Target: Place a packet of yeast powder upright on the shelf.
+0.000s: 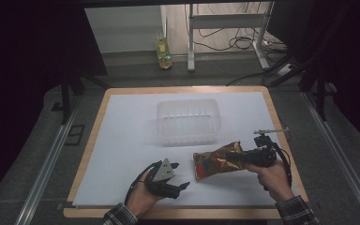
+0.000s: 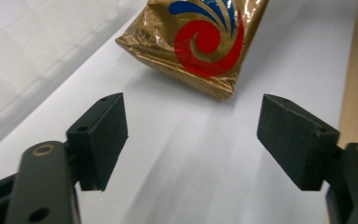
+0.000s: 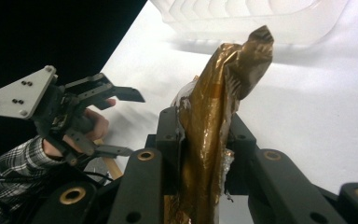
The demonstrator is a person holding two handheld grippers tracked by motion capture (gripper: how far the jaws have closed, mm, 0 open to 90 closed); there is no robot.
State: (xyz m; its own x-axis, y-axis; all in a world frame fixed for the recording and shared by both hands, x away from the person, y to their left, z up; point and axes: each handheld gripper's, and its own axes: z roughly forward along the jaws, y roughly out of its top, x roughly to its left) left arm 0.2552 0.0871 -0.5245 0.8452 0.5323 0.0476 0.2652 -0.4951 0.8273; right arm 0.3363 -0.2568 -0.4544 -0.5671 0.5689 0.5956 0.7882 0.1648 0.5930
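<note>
Right gripper (image 1: 233,158) is squeezing one end of the gold snack bag (image 1: 214,161), and its two black jaws are pinching the crinkly foil flat between them. Most of the bag is sticking out past the jaws, over the white sheet (image 1: 122,140) on the table, just in front of the clear plastic tub (image 1: 187,121). In the high view the bag is looking lifted a bit, though its far end may be brushing the sheet; it is hard to tell.

Left gripper (image 1: 180,176) is sitting near the front edge of the table, a little way from the bag. Its jaws are standing wide apart with nothing between them, and they are pointing at the bag's bottom corner.

It looks like the bag is going into the tub. To do that well, the right hand should be holding tight, because foil is slippery and the grip is only on the end. It should be lifting the bag high enough to clear the tub's wall, then lowering it inside before letting go. Keeping the left gripper back, out of the way, is a good idea.
</note>
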